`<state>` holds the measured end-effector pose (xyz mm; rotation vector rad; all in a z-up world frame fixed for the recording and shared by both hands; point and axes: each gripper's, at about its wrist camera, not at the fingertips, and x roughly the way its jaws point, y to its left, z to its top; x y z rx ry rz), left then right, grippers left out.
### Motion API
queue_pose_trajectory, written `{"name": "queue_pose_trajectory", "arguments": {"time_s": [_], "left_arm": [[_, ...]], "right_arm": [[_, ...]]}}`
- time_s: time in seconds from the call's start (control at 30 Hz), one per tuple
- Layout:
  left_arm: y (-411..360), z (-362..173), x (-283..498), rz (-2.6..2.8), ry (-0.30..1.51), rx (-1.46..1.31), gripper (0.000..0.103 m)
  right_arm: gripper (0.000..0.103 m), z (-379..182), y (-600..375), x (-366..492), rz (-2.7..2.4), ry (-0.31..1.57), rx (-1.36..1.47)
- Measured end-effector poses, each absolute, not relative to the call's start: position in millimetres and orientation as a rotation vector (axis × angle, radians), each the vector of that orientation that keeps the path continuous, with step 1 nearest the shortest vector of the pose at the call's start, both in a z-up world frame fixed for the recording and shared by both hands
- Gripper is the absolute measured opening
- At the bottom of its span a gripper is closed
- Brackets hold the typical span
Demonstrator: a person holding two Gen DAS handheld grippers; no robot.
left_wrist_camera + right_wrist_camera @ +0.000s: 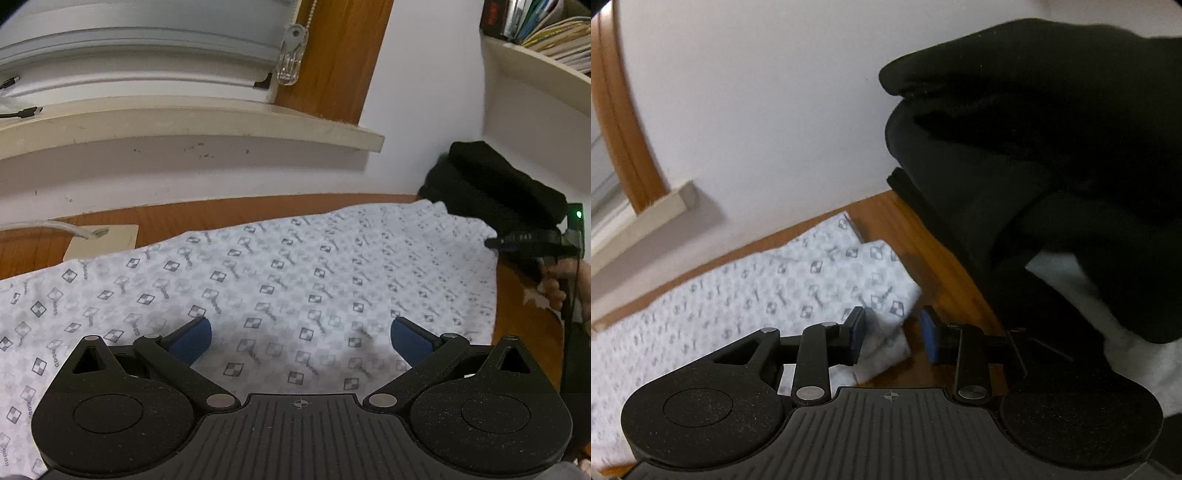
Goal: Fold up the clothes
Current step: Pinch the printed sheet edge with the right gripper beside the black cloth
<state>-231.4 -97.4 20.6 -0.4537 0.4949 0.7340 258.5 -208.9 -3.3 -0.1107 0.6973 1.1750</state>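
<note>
Lying flat on the desk (524, 332), the white shirt (280, 280) sits under the wide-open left claw (301, 338); the right claw (893, 338) is half open around its corner, not pinching.

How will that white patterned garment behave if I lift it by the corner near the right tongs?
The patterned garment lies flat and thin on the wooden table, so it will probably drape limply. Its corner already bunches between the right tongs, suggesting soft fabric that folds easily. It looks light, so it may slide when tugged.

The left claw (301, 338) hangs wide open over the patterned white garment (295, 280) on the wooden table (524, 317).
</note>
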Motion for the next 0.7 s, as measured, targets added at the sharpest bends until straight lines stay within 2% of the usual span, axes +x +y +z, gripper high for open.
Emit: {"name": "queue_pose_trajectory", "arguments": {"time_s": [0.27,0.7], "left_arm": [[-105.1,23.9,-223.3,0.757,0.538,-0.388,0.103],[-152.0,58.6,-163.5,0.622,0.502,-0.284,0.103]], "right_arm": [[0.009,-1.2,-202.2,248.8,1.162,0.623,-0.115],[0.008,17.5,-193.9,220.4,1.157,0.505,-0.221]]}}
